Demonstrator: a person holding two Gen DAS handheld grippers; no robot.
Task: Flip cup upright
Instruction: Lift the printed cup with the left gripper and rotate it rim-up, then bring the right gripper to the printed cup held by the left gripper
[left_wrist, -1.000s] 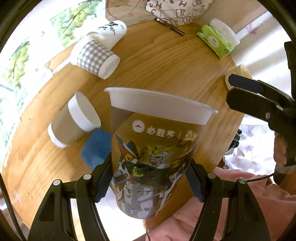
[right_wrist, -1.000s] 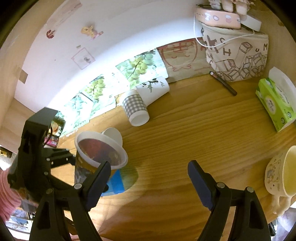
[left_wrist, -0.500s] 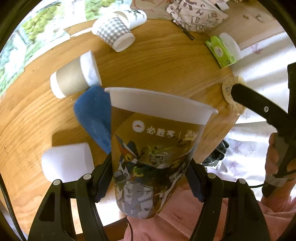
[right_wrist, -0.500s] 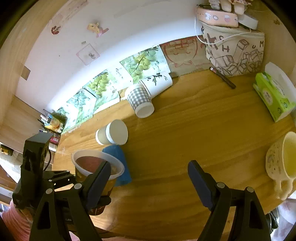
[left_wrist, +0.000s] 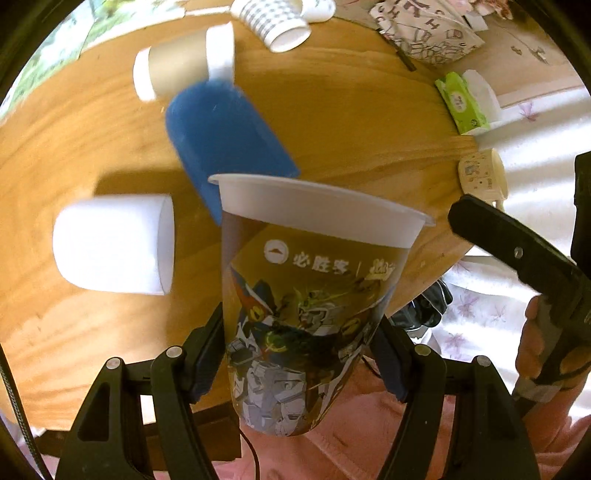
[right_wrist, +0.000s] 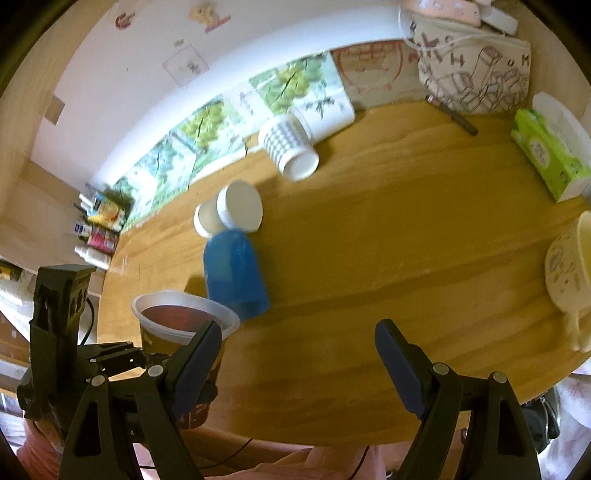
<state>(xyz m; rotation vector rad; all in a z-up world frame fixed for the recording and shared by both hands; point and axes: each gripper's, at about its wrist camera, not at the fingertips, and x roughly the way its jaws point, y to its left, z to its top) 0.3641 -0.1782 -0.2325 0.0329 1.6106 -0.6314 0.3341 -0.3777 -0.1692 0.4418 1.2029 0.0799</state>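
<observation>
Wooden round table (left_wrist: 351, 110) under both claws. Left claw (left_wrist: 301, 354) clamped on the printed brown paper cup with white rim (left_wrist: 306, 314), mouth up, held off the near table edge above the pink lap. Right claw (right_wrist: 295, 354) spread wide, holding nothing. Risk: thin wall buckles or slips if squeezed unevenly; setting down too near the edge could tip it off. Ahead lie a blue cup (left_wrist: 225, 136) and white cup (left_wrist: 114, 243). Versus 1 s ago, the cup has pulled back from over the table; white cup newly visible.
</observation>
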